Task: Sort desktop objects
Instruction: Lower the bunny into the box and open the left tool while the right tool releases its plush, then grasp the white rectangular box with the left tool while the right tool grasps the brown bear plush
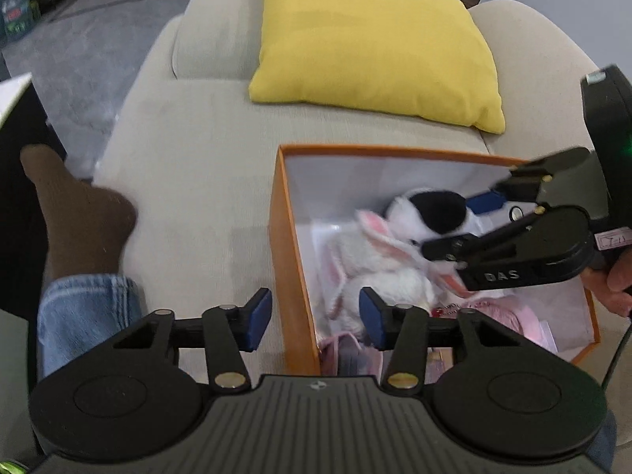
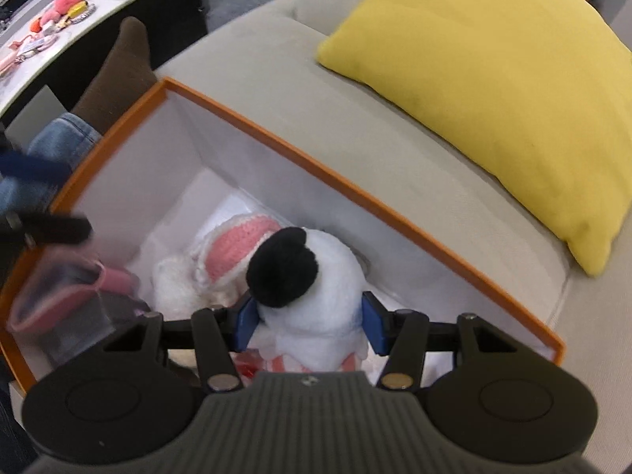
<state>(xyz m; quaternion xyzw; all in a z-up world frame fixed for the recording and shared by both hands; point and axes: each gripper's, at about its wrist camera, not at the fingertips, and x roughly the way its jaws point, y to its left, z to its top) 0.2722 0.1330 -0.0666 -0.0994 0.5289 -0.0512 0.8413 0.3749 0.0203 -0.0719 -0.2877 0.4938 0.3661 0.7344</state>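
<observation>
An orange box [image 1: 292, 237] with white inner walls sits on a beige sofa; it also shows in the right wrist view [image 2: 355, 185]. Inside lie a white rabbit plush [image 1: 375, 260] with pink ears and pink items. My right gripper [image 2: 308, 324] is over the box with its blue pads on both sides of a white plush with a black patch [image 2: 316, 276], which also shows in the left wrist view [image 1: 430, 213]. My left gripper [image 1: 315, 318] is open and empty, straddling the box's left wall. The right gripper [image 1: 466, 225] reaches in from the right.
A yellow cushion [image 1: 375, 39] lies on the sofa behind the box; it also shows in the right wrist view [image 2: 505, 79]. A person's leg in jeans and a brown sock [image 1: 83, 213] rests at the left. A white table [image 2: 79, 19] with small pink objects stands beyond.
</observation>
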